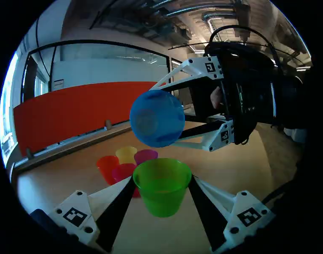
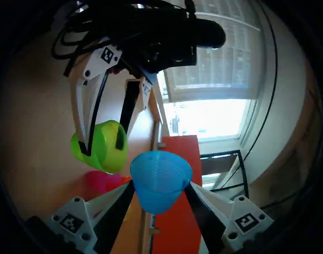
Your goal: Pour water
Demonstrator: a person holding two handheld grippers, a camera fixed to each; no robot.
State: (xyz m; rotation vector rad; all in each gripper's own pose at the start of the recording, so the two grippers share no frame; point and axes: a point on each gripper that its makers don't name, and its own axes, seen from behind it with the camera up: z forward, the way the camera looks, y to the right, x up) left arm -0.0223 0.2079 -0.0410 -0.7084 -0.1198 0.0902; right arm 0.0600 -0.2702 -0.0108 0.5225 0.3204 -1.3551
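My left gripper [image 1: 162, 192] is shut on a green cup [image 1: 162, 186], held upright above the wooden table [image 1: 254, 169]. Above it, the right gripper [image 1: 163, 115] holds a blue cup [image 1: 157, 118] tipped on its side, its base facing the left gripper view's camera. In the right gripper view, my right gripper [image 2: 160, 189] is shut on the blue cup [image 2: 160, 182]. The green cup [image 2: 101, 146] sits just beyond its rim, clamped by the left gripper [image 2: 103, 142]. No water stream is visible.
Several cups stand on the table behind the green one: red [image 1: 107, 167], yellow [image 1: 126, 154], purple [image 1: 145, 155] and pink [image 1: 122, 172]. An orange partition [image 1: 76, 110] runs along the table's far edge. The pink cup [image 2: 98, 180] lies below the green one.
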